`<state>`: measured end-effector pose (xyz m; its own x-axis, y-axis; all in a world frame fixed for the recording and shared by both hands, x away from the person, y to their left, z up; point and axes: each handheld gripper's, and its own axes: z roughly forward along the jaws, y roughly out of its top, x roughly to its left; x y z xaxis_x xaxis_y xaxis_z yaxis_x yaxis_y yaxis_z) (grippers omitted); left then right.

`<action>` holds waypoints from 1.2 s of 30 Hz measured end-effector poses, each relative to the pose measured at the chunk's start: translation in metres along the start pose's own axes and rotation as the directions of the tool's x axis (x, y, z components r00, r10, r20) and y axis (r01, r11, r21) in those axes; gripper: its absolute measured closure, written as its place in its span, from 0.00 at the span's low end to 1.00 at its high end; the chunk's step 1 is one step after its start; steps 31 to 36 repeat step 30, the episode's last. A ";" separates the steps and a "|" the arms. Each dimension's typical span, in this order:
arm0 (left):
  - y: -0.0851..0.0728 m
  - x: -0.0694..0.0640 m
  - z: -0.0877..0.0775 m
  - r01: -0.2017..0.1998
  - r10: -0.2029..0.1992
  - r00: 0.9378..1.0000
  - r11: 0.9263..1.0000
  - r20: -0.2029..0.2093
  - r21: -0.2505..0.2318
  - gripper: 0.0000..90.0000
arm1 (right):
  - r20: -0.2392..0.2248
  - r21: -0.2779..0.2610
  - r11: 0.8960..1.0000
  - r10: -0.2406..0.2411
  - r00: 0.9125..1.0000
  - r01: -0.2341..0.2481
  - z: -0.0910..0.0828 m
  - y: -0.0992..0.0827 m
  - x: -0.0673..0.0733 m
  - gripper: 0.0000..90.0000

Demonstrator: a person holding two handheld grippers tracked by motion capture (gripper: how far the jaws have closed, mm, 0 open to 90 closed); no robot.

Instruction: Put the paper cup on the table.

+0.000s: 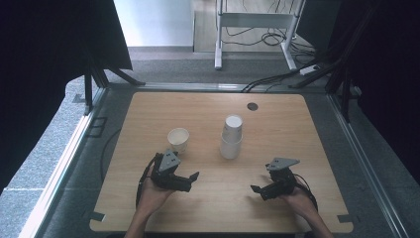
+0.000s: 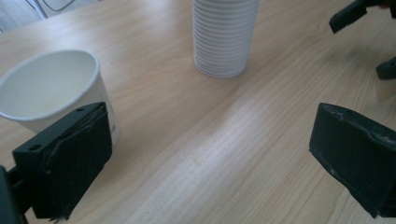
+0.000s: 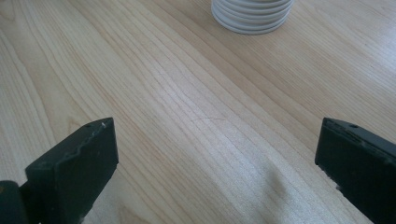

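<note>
A single white paper cup point(image 1: 178, 139) stands upright and empty on the wooden table point(image 1: 148, 114), left of centre. A tall stack of white paper cups point(image 1: 231, 137), rims down, stands at the middle. My left gripper point(image 1: 184, 181) rests low near the front, just below the single cup, jaws wide open with nothing between them. In the left gripper view the single cup point(image 2: 51, 88) sits just behind the left jaw and the stack point(image 2: 224, 35) lies farther ahead. My right gripper point(image 1: 261, 191) is open and empty at the front right, with the stack's base point(image 3: 252, 14) ahead of it.
A small dark round hole point(image 1: 252, 106) marks the table's far side. Beyond the table are a white desk frame point(image 1: 255, 22) and cables point(image 1: 270, 79) on the floor. Black curtains flank both sides.
</note>
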<state>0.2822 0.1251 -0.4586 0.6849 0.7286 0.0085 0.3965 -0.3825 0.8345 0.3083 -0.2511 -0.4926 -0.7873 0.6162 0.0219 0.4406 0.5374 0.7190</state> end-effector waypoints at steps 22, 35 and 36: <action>-0.030 -0.025 0.037 -0.033 0.024 0.999 0.982 0.047 0.183 0.00 | 0.012 0.070 0.997 -0.021 1.000 0.020 0.012 -0.010 0.000 0.00; -0.035 -0.028 0.044 -0.041 0.031 0.998 0.969 0.046 0.242 0.00 | 0.010 0.100 0.994 -0.037 0.999 0.036 0.017 -0.012 0.001 0.00; -0.035 -0.028 0.044 -0.041 0.031 0.998 0.969 0.046 0.242 0.00 | 0.010 0.100 0.994 -0.037 0.999 0.036 0.017 -0.012 0.001 0.00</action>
